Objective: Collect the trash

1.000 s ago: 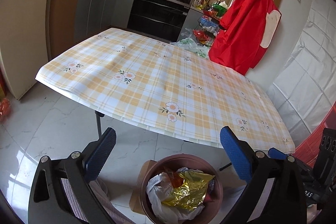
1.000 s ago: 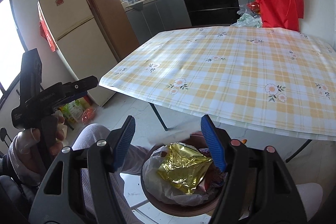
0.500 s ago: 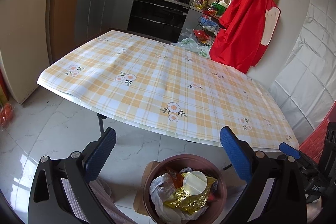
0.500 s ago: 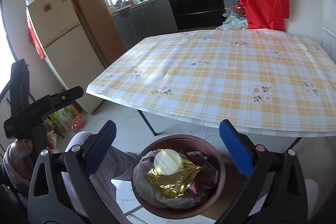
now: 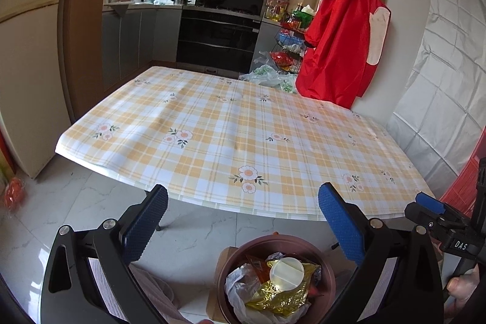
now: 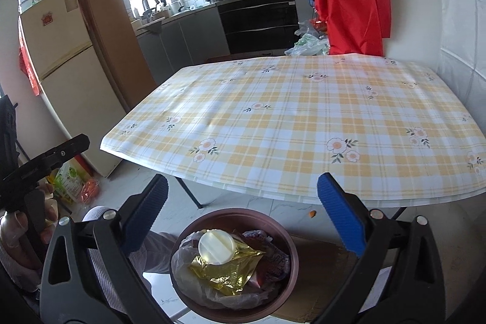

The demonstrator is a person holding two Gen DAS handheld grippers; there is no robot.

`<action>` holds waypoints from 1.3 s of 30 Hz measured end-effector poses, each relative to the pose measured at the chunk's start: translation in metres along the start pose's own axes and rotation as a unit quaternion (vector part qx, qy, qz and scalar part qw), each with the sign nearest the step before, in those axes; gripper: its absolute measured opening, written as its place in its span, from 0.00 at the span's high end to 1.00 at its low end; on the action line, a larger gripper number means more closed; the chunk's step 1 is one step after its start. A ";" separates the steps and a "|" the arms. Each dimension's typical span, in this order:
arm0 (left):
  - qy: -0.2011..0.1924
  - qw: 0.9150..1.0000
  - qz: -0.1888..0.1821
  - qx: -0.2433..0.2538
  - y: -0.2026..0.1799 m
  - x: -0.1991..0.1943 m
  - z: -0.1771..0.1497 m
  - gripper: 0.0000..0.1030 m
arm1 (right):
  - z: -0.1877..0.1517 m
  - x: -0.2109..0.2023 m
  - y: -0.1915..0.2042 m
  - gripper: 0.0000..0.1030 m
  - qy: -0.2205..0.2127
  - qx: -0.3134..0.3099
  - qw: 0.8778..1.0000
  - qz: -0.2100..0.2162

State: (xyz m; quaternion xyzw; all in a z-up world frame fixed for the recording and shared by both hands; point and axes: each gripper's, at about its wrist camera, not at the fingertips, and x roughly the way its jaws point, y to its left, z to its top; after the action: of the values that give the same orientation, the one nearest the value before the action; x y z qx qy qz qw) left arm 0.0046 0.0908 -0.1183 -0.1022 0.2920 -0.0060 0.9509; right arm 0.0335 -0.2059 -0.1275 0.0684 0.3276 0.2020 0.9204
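Observation:
A brown round trash bin [image 5: 329, 281] [image 6: 290, 245] stands on the floor in front of the table. It holds a gold foil wrapper [image 5: 282, 296] [image 6: 224, 271], a white plastic bag [image 5: 240, 290] and a pale round cup [image 5: 287, 269] [image 6: 216, 246] lying on top. My left gripper [image 5: 243, 220] is open and empty above the bin. My right gripper [image 6: 243, 217] is open and empty above the bin too. The right gripper also shows at the right edge of the left wrist view [image 5: 440, 220].
A table with a yellow checked cloth [image 5: 237, 135] [image 6: 303, 117] stands beyond the bin. A red garment [image 5: 337, 44] hangs at the back right. A fridge [image 6: 60, 75] is on the left, with bags [image 6: 73, 181] on the floor. Cardboard [image 6: 322, 272] lies under the bin.
My right gripper opened wide and the pale cup dropped onto the gold wrapper in the bin. Both grippers have lifted and pulled back a little.

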 end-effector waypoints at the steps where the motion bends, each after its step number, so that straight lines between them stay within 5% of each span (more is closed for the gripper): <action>1: -0.003 1.000 0.000 0.004 -0.001 -0.001 0.002 0.06 | 0.001 -0.001 0.000 0.06 -0.001 0.000 1.000 -0.003; 11: -0.041 0.998 0.011 0.054 -0.019 -0.015 0.039 0.06 | 0.036 -0.029 -0.001 0.06 -0.037 -0.010 0.998 -0.051; 21: -0.064 0.995 -0.016 0.079 -0.047 -0.028 0.078 0.06 | 0.076 -0.065 -0.017 0.06 -0.088 -0.014 0.991 -0.104; 39: -0.077 0.991 -0.019 0.110 -0.076 -0.035 0.083 0.06 | 0.086 -0.080 -0.025 0.06 -0.105 -0.011 0.986 -0.130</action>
State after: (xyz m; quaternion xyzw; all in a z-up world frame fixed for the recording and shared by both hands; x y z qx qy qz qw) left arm 0.0260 0.0348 -0.0167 -0.0024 0.2132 -0.0483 0.9758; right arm 0.0395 -0.2614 -0.0209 0.0355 0.2326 0.0758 0.9690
